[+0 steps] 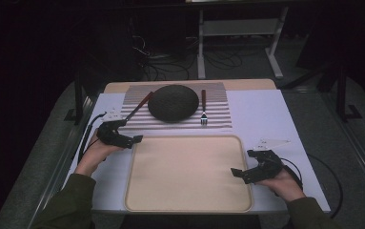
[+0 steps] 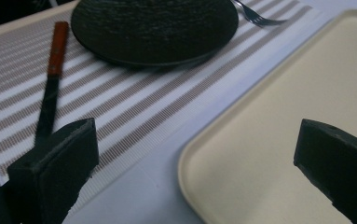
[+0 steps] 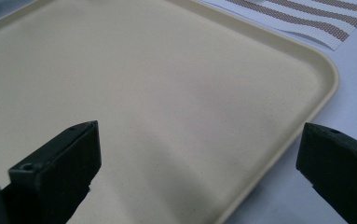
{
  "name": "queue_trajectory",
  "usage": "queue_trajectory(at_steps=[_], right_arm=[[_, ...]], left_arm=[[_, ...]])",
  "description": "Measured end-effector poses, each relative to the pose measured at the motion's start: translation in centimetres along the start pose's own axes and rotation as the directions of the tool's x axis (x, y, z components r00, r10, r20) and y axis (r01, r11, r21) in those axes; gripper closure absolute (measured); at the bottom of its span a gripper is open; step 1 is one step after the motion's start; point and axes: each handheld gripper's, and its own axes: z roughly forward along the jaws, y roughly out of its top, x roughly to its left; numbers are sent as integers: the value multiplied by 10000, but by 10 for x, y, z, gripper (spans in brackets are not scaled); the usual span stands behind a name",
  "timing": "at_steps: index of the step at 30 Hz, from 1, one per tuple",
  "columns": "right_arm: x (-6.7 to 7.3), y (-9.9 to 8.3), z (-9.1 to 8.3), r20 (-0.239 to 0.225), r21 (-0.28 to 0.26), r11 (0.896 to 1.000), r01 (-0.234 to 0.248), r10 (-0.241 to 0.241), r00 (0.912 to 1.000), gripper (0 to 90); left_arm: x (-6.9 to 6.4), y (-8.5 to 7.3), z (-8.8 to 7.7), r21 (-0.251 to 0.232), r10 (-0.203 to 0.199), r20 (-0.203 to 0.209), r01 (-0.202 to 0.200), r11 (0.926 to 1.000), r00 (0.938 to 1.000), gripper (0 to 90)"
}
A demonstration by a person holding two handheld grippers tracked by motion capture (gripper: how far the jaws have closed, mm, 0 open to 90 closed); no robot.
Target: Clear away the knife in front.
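A dark round plate point(image 1: 173, 102) sits on a striped placemat point(image 1: 218, 119) at the far middle of the table. A knife point(image 1: 139, 107) with a red-brown handle lies left of the plate, and a fork point(image 1: 203, 107) with a matching handle lies right of it. My left gripper point(image 1: 130, 131) hovers open by the knife's near end, at the far left corner of a beige tray point(image 1: 187, 174). In the left gripper view the plate point(image 2: 153, 28), knife point(image 2: 52, 70) and fork point(image 2: 257, 16) lie ahead of the empty left gripper point(image 2: 195, 144). My right gripper point(image 1: 243, 163) is open over the tray's right rim, and in its own view the right gripper point(image 3: 199, 144) holds nothing.
The tray point(image 3: 167, 93) lies on a white sheet point(image 1: 261, 114) that covers the tabletop. A corner of the placemat point(image 3: 316, 18) shows beyond the tray. Cables trail from both grippers. Past the table's far edge, desk legs point(image 1: 201, 47) and cables stand on a dark floor.
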Motion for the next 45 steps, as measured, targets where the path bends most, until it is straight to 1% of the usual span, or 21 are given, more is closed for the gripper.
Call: queue_trajectory(at_steps=[2, 6, 11, 17, 20, 22, 25, 30, 32, 33, 36, 41, 42, 45], right_arm=[[0, 0, 0, 1, -4, 10000, -11, 11, 10000, 0], [0, 0, 0, -2, -7, 10000, -53, 53, 10000, 0], [-1, 0, -1, -19, 0, 10000, -72, 72, 10000, 0], [-1, 0, -1, -28, -4, 10000, -73, 73, 10000, 0], [-1, 0, -1, -21, 1, 10000, -86, 86, 10000, 0], [-1, 0, -1, -19, -3, 9999, -106, 106, 9999, 0], [-1, 0, 0, -40, 5, 10000, -80, 80, 10000, 0], [-2, -1, 0, -72, -21, 10000, -88, 88, 9999, 0], [-2, -1, 0, -64, -19, 9999, -100, 99, 9999, 0], [-2, -1, 0, -63, -17, 9999, -107, 106, 9999, 0], [-2, -1, -1, -66, -23, 9999, -129, 129, 9999, 0], [-2, -1, -1, -81, -28, 9999, -157, 157, 9998, 0], [-2, -1, -1, -84, -28, 9999, -157, 157, 9998, 0], [-3, -1, -1, -88, -37, 9998, -173, 173, 9998, 0]], left_arm=[[2, 3, 2, 62, 87, -36, -87, 9999, 10000, 1], [6, 9, 7, -22, 77, -34, -77, 10000, 10000, 1], [12, 15, 16, 60, 105, -48, -104, 9999, 9999, 1], [21, 23, 26, 44, 54, -192, -53, 10000, 9998, 1], [28, 27, 30, 61, -8, -244, 9, 10000, 9997, 1], [34, 30, 33, 144, -96, -328, 101, 9998, 9994, 1], [42, 34, 37, 138, -207, -409, 213, 9997, 9989, 2], [57, 40, 47, 332, -284, -591, 304, 9990, 9978, 3], [61, 42, 50, 334, -264, -660, 286, 9990, 9975, 41], [63, 42, 51, 355, -312, -709, 337, 9988, 9970, 43], [68, 44, 56, 578, -308, -790, 354, 9977, 9964, 65], [77, 49, 64, 845, -288, -1085, 381, 9957, 9937, 96], [79, 51, 66, 856, -295, -1196, 399, 9955, 9924, 115], [86, 55, 69, 987, -320, -1280, 448, 9941, 9913, 173]])
